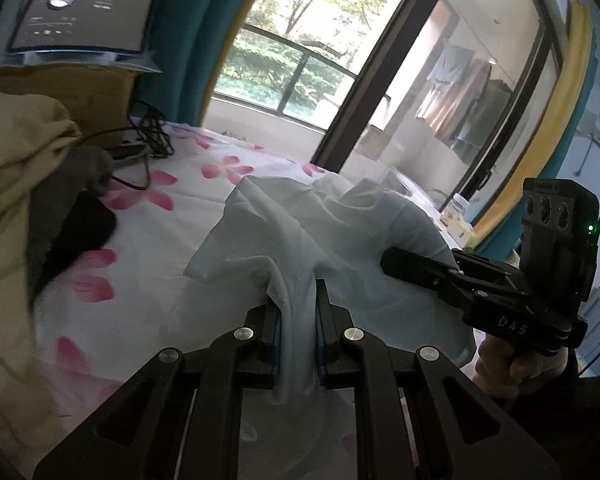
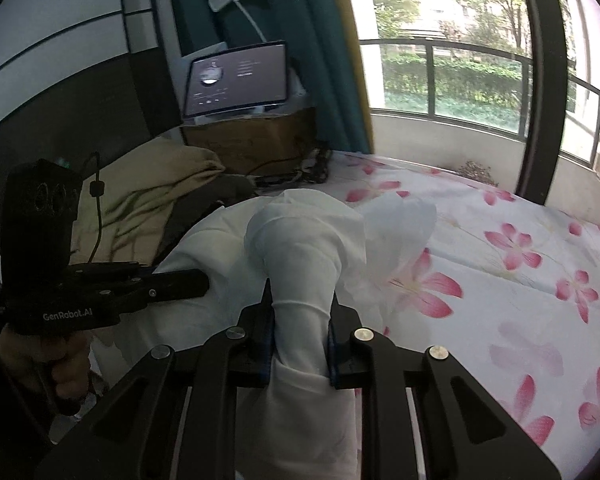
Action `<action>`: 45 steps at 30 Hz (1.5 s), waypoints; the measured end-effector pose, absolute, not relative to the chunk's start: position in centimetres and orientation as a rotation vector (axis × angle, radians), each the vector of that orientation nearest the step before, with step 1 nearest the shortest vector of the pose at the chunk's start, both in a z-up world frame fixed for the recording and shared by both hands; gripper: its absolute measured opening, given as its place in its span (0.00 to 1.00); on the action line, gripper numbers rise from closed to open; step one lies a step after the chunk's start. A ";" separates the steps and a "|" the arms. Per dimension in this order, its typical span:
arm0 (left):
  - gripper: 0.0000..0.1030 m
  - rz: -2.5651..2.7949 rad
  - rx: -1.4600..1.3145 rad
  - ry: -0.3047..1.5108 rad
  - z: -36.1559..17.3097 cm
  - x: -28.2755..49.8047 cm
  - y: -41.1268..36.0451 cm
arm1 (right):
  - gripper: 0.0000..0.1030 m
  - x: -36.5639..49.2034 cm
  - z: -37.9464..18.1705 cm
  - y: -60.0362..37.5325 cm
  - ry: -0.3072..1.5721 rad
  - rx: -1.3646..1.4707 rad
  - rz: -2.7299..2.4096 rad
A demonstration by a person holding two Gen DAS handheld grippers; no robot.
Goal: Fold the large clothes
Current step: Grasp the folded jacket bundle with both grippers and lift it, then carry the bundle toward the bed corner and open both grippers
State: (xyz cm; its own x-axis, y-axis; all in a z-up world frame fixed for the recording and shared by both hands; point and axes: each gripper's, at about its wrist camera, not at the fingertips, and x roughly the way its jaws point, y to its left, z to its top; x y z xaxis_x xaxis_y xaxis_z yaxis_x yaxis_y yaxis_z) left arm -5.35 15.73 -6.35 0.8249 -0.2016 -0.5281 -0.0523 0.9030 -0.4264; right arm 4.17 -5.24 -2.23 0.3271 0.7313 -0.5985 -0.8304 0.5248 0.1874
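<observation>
A white garment [image 1: 320,224] hangs bunched above the flowered bed sheet [image 1: 148,280], held up between both grippers. My left gripper [image 1: 296,292] is shut on a gathered fold of it, the cloth running down between the blue pads. My right gripper [image 2: 302,300] is shut on another thick bunch of the same white garment [image 2: 304,240]. Each gripper shows in the other's view: the right one [image 1: 396,260] at the garment's right side, the left one [image 2: 196,280] at its left, each held by a hand.
A beige blanket [image 1: 16,152] and dark clothes [image 1: 72,208] lie at the bed's left. A tablet [image 1: 84,12] stands on a cardboard box [image 1: 80,92] with black cables [image 1: 152,136] beside it. Teal curtains [image 2: 312,12] and a big window [image 2: 452,40] lie behind the bed.
</observation>
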 end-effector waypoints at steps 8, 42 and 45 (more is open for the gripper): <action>0.14 0.000 -0.439 0.587 -5.8 -8.5 18.8 | 0.18 2.1 -1.9 -1.7 0.677 -0.176 1.108; 0.16 -0.023 -0.364 0.762 -9.5 -4.5 19.7 | 0.30 6.5 -9.3 -2.1 0.988 -0.018 0.918; 0.21 0.039 -0.368 0.778 -9.8 -5.3 21.0 | 0.30 5.9 -9.4 -0.6 0.990 -0.031 0.957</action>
